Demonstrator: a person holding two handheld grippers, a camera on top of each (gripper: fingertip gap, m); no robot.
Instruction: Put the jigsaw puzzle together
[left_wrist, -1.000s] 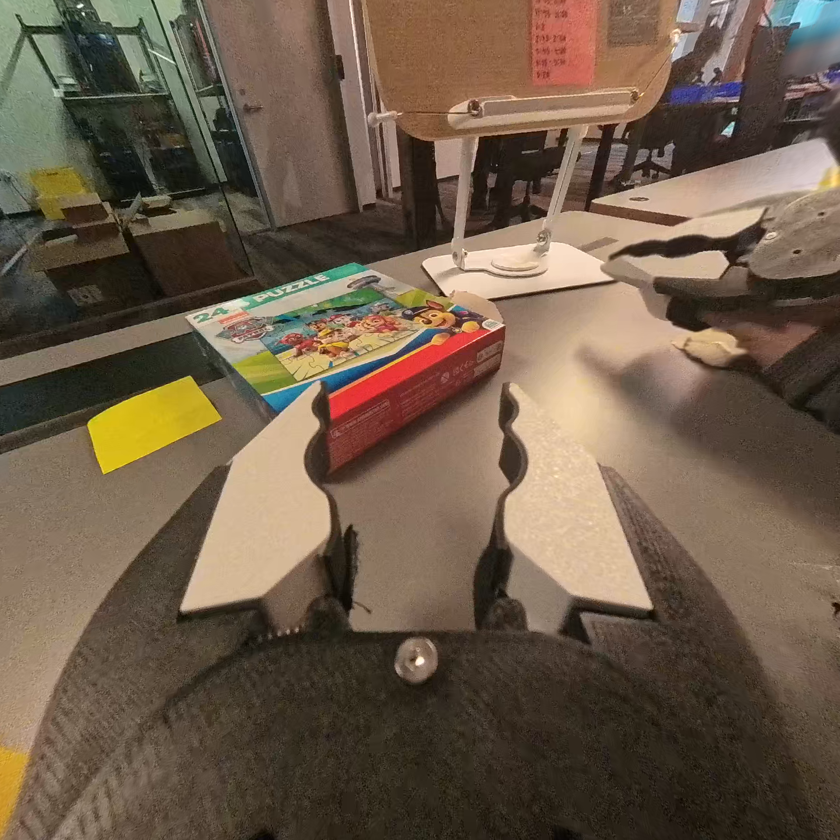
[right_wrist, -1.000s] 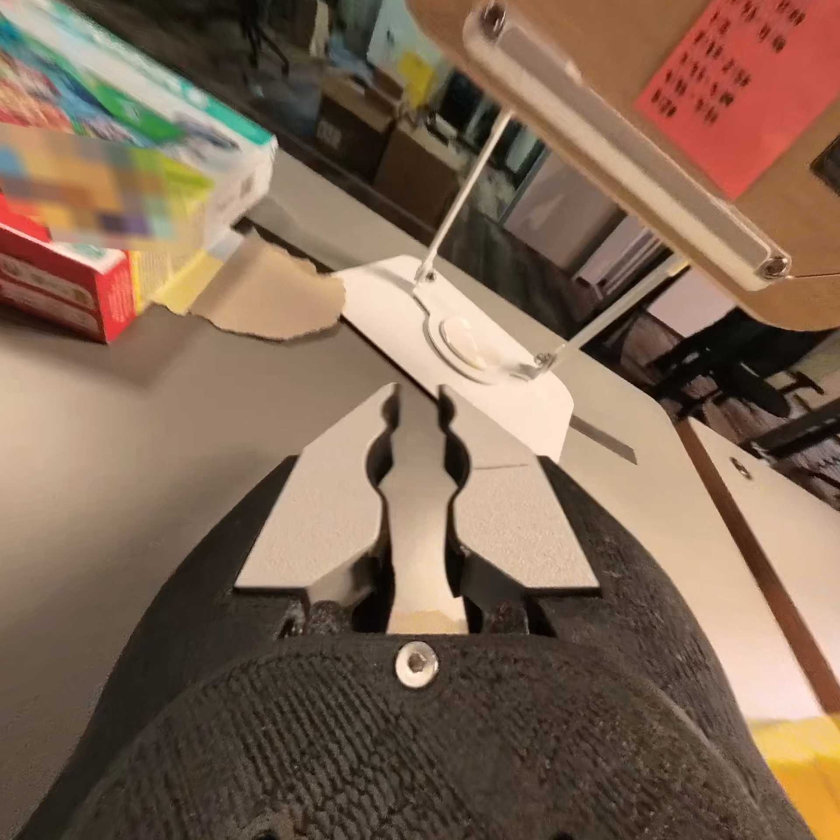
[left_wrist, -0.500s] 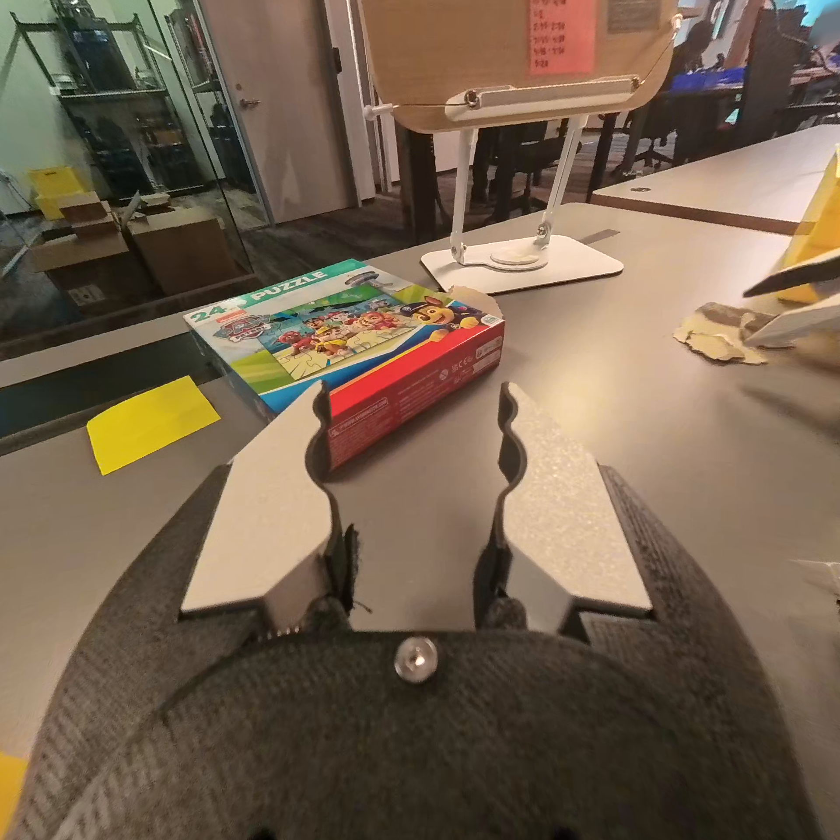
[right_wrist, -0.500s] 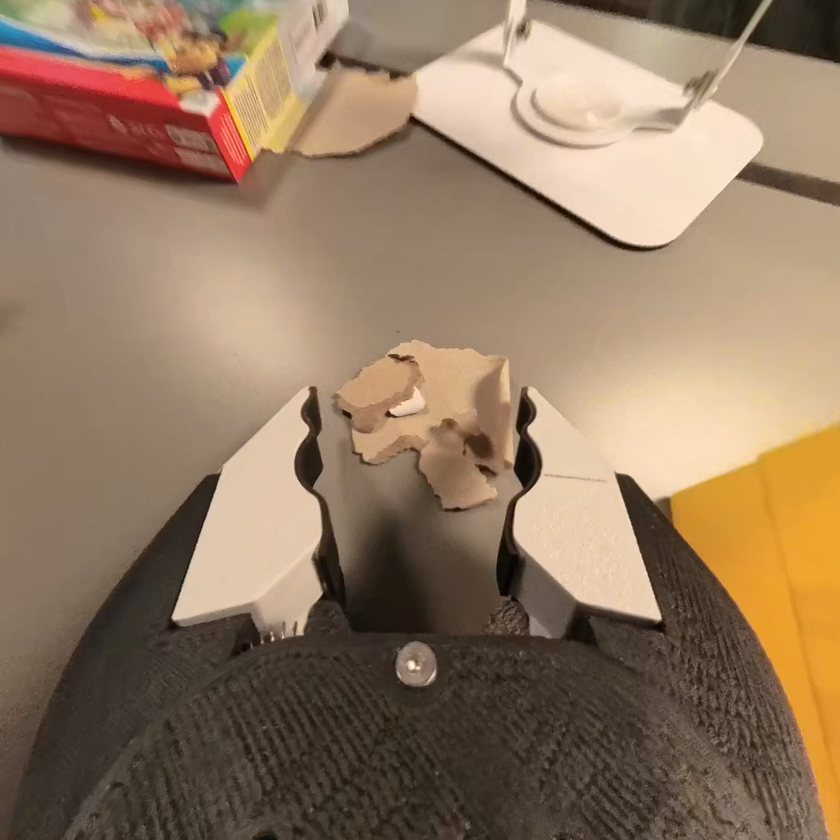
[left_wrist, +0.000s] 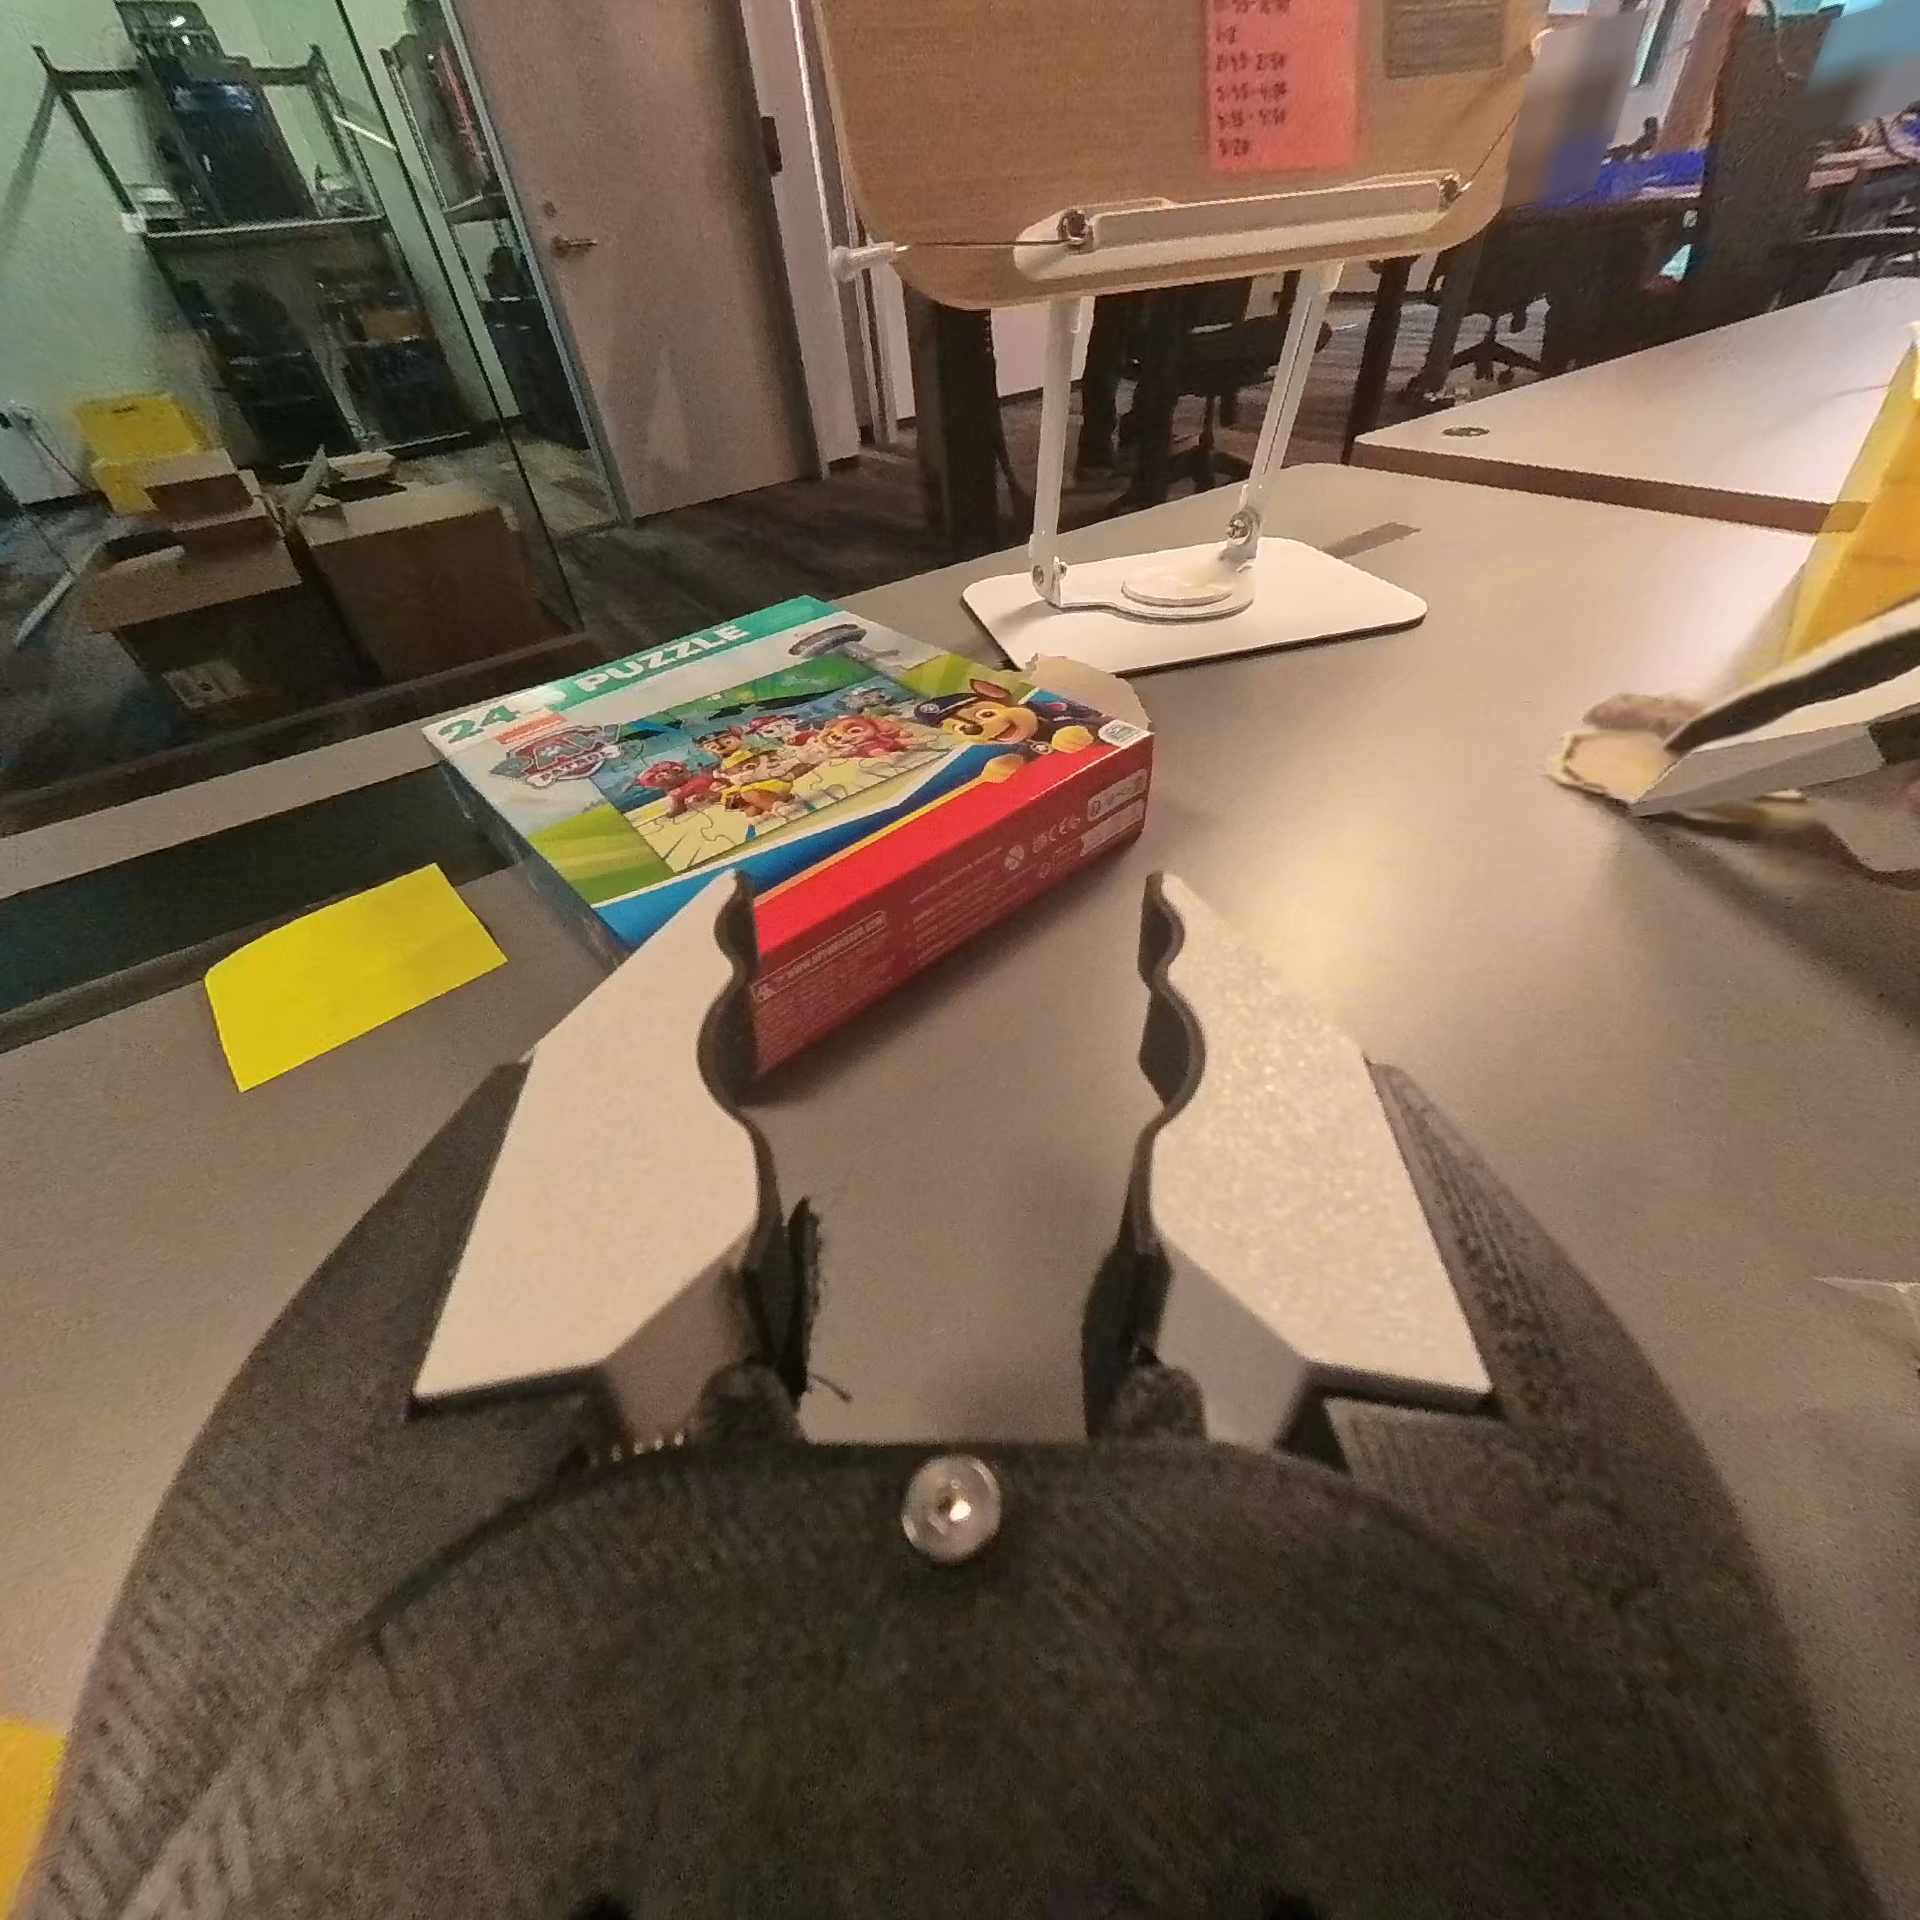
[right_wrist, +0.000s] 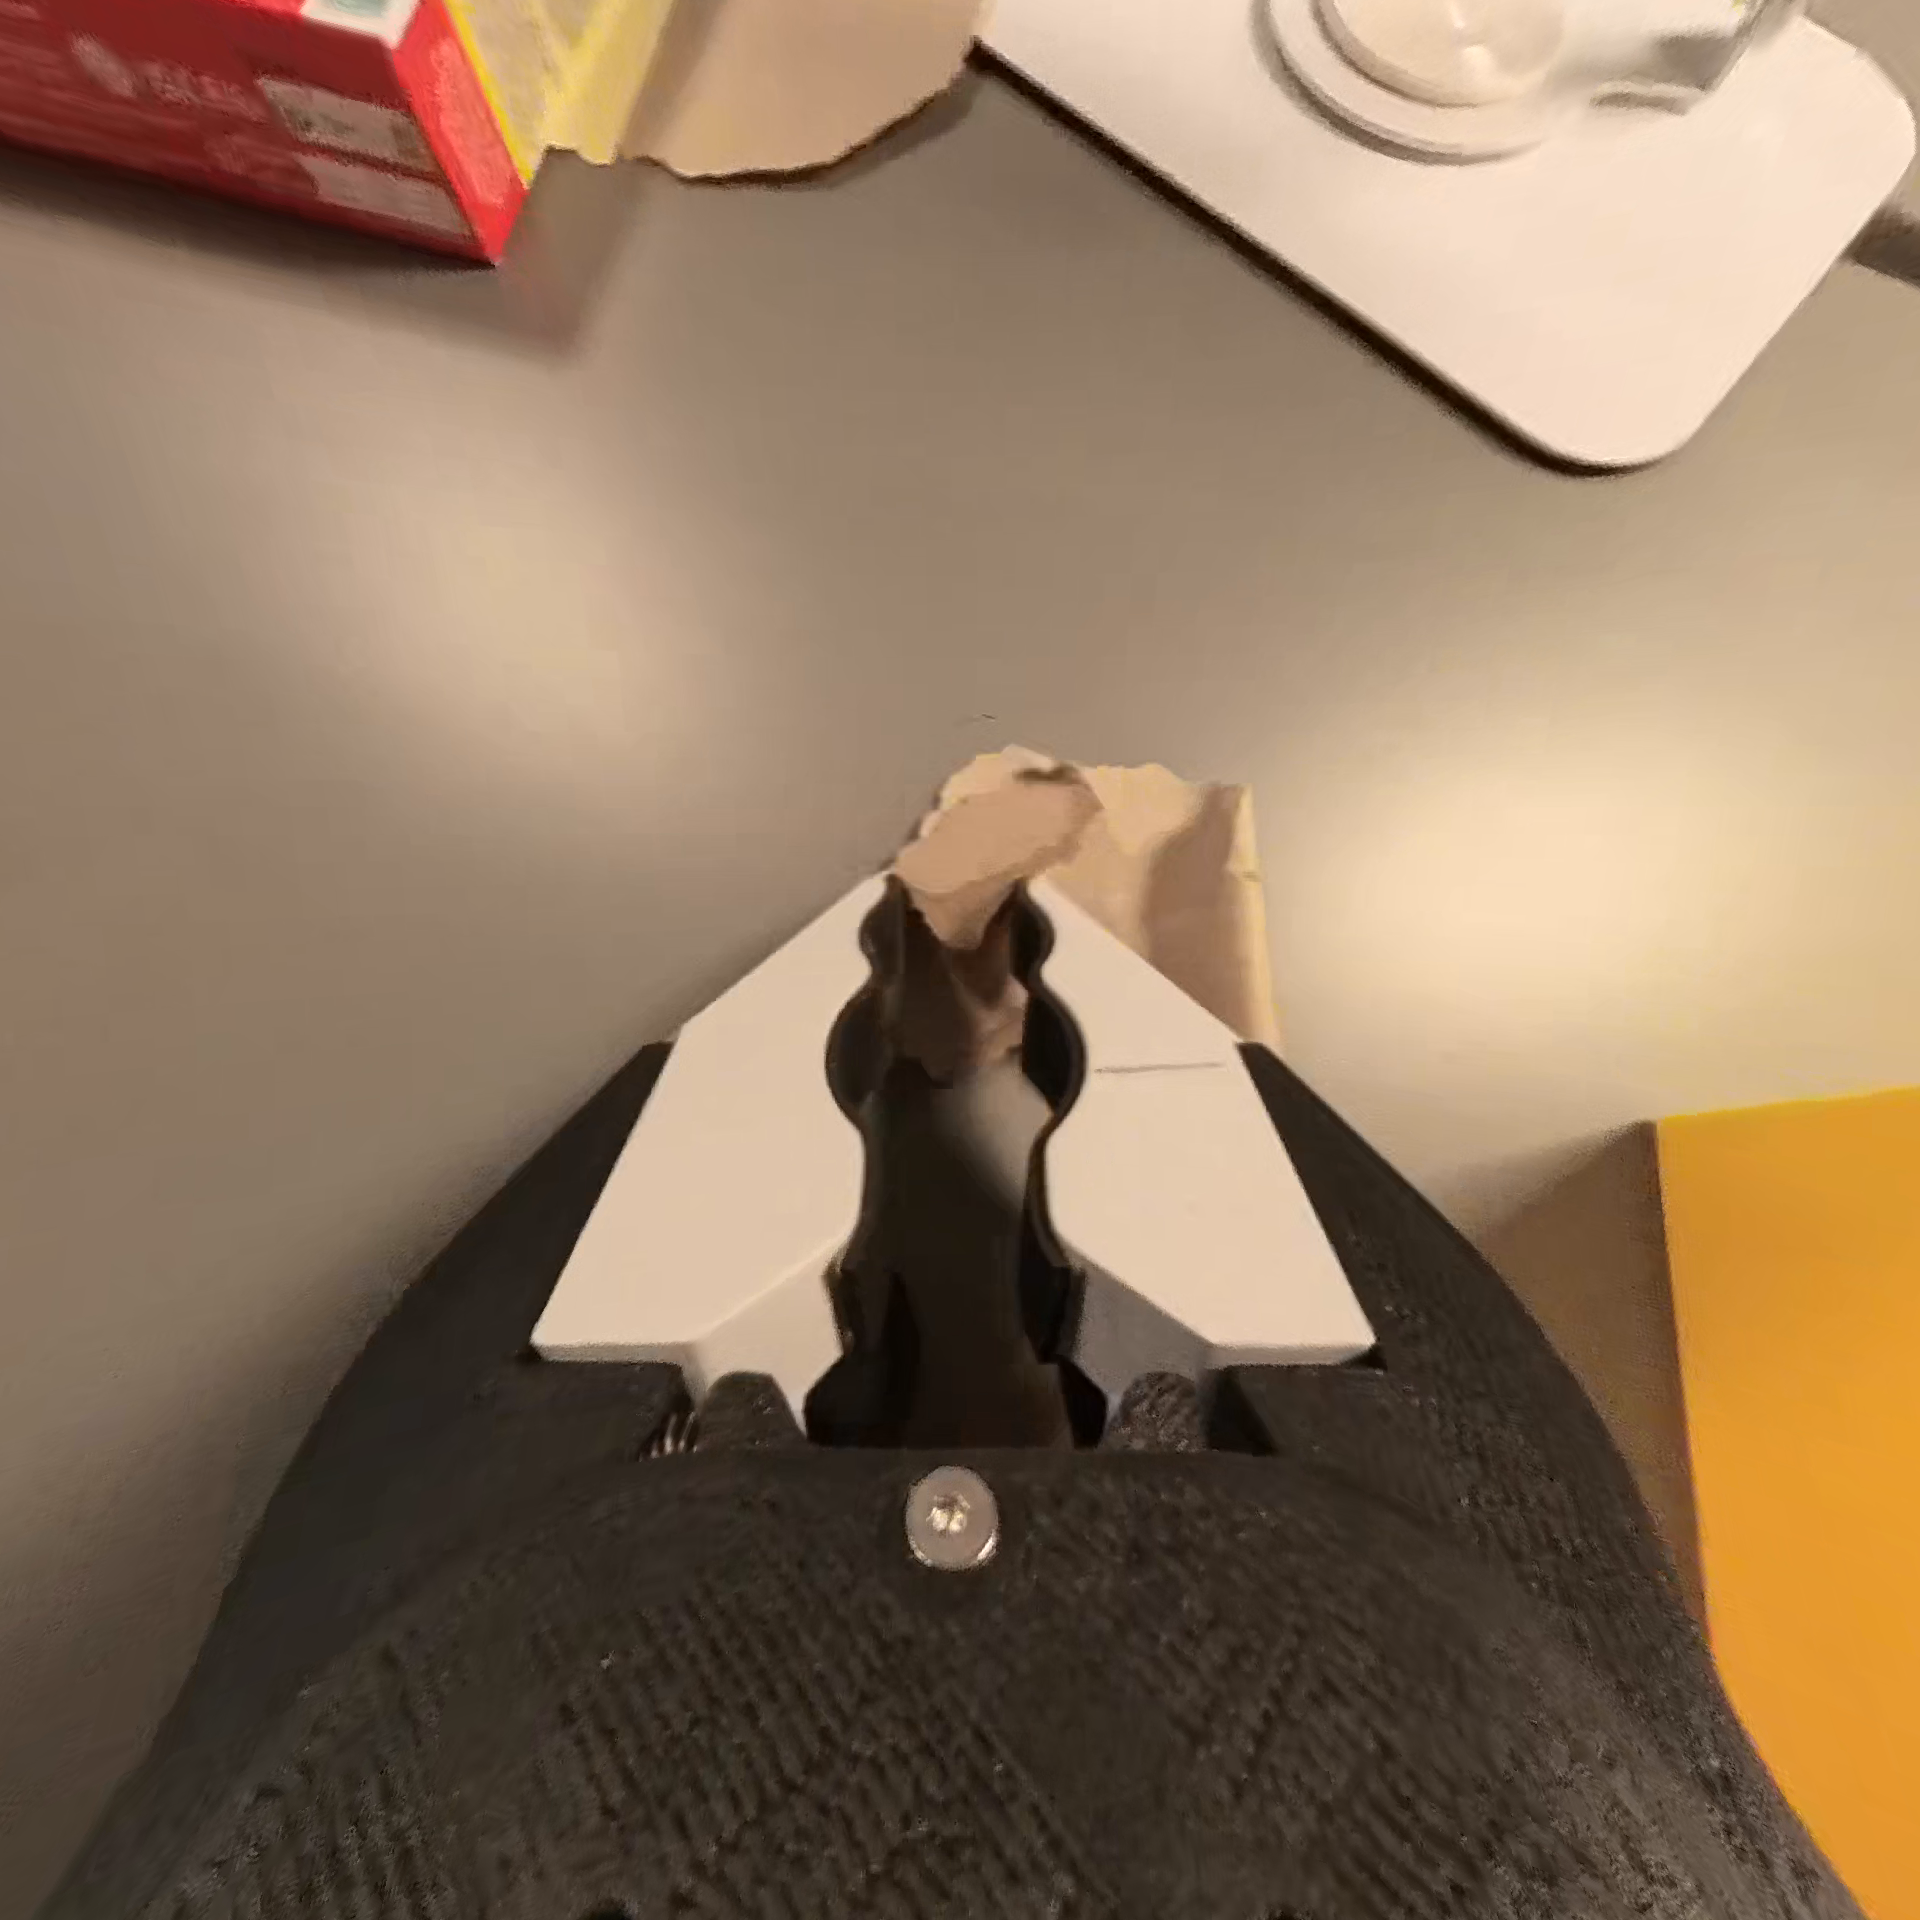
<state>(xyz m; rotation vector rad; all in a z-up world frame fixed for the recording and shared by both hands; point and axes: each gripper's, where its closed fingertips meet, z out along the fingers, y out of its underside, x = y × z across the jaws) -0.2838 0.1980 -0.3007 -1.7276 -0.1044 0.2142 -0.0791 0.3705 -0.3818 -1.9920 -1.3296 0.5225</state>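
Gripping torn brown cardboard scraps (right_wrist: 997, 842), the right gripper (right_wrist: 961, 904) has its two fingers closed in on the crumpled pieces at the tips; the pads press the scraps from both sides, and a larger tan piece (right_wrist: 1195, 883) lies against the outer side of the right-hand finger.

Item, right gripper pose: angled steeply down at the grey table (right_wrist: 416, 623), tips low over the surface, the scraps bunched up and rising out of the gap. A yellow sheet (right_wrist: 1818, 1455) lies just beside it on its right.

Item, left gripper (left_wrist: 945, 904): jaws spread wide, nothing between them but bare tabletop. It is held low and nearly level, pointing across the table, with its left fingertip (left_wrist: 727, 914) drawn up in front of the red side of the puzzle box (left_wrist: 831, 769); contact with the box cannot be told.

Item, puzzle box: lies flat on the table, its far end flap torn ragged (left_wrist: 1081, 675). The matching torn edge also shows at the top of the right wrist view (right_wrist: 727, 114).

Item, farther off: a white stand base (left_wrist: 1195, 613) carrying a wooden board (left_wrist: 1091, 125) with a pink note (left_wrist: 1283, 78); a yellow paper (left_wrist: 343, 966) at the table's left edge.

Progress, as judged: scraps gathered and pinched, not yet lifted clear of the table.
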